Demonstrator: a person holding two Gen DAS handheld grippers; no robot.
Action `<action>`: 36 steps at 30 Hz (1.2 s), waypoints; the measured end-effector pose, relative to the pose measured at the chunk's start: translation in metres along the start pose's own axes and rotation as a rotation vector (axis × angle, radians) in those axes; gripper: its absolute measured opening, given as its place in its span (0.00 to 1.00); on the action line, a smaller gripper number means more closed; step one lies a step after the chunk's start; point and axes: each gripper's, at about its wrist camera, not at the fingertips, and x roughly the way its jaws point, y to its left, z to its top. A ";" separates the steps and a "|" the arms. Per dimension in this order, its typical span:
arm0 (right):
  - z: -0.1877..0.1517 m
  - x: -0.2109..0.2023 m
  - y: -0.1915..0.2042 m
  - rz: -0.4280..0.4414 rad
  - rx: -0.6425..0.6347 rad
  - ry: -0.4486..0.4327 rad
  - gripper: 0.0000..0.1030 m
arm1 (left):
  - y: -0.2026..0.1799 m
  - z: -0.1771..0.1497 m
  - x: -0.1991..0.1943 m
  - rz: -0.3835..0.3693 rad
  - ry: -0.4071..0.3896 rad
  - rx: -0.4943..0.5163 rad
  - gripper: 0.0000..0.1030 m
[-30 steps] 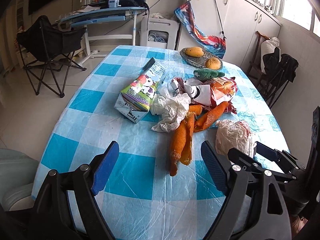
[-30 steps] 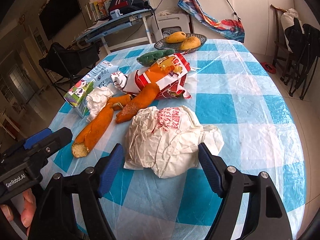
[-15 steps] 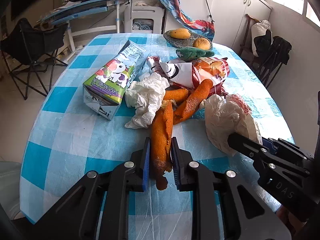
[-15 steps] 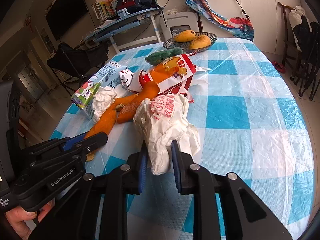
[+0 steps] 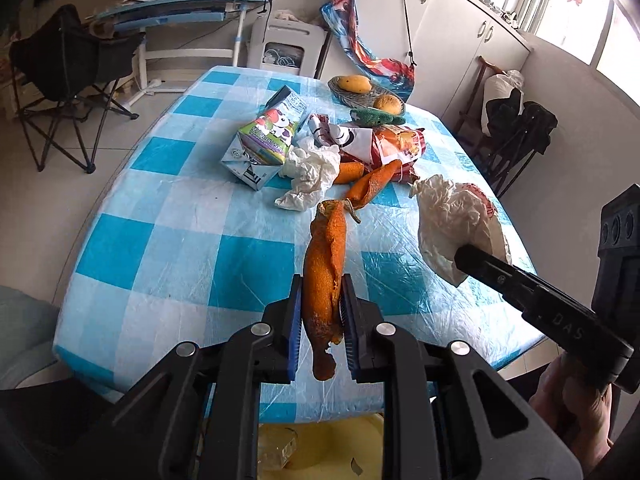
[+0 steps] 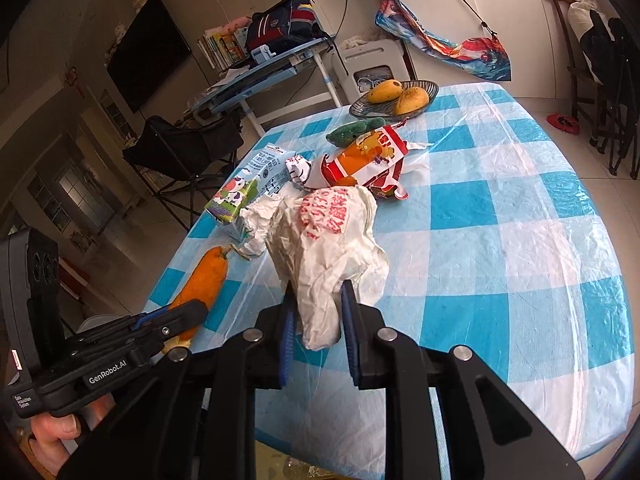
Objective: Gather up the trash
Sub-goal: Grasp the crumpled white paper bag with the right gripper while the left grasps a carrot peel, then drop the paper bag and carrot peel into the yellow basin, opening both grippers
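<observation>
Peel (image 5: 324, 276): long orange strip, clamped between the blue pads of the left gripper (image 5: 320, 320). Its long axis runs straight out along the fingers, the far tip aimed toward the pile mid-table, the near ragged end hanging out below the pads.
Left gripper: clenched tight on the peel, low over the near edge of the table (image 5: 168, 240).
Wrapper (image 6: 332, 248): crumpled white paper with red print, pinched by its lower end in the right gripper (image 6: 316, 320). It stands up out of the pads and bulges away from the camera, red lettering facing up.
Right gripper: grasping the wrapper, pads pressed into the paper on both sides; a hand (image 5: 572, 404) holds its handle at the right edge of the left view.
Second peel (image 5: 374, 184): lying flat on the checked cloth, long axis slanting from near-left up to far-right, its near end close to the held peel's tip; touching or not, I cannot tell.
Tissue (image 5: 310, 178): white wad, just left of the second peel, against the carton (image 5: 266, 140).
Carton: on its side, top end pointing to the far edge.
Bag (image 5: 390, 146): red and orange snack bag, flat behind the peels.
Basket (image 5: 364, 94): far side, holding two yellow fruits.
</observation>
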 end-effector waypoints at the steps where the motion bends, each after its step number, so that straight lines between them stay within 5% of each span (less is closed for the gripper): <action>1: -0.004 -0.002 0.003 0.006 -0.003 0.003 0.21 | 0.001 -0.004 -0.004 0.005 -0.005 0.002 0.17; 16: -0.095 -0.016 0.066 0.065 -0.177 0.190 0.23 | 0.015 -0.053 -0.058 0.046 -0.025 -0.008 0.17; 21: -0.117 -0.019 0.065 0.032 -0.170 0.261 0.36 | 0.011 -0.073 -0.070 0.062 0.004 0.020 0.17; 33: -0.107 -0.041 0.045 0.025 -0.050 0.144 0.54 | -0.002 -0.116 -0.073 0.048 0.157 0.101 0.17; 36: -0.105 -0.046 0.042 0.012 -0.049 0.107 0.58 | -0.008 -0.119 -0.072 0.059 0.161 0.127 0.28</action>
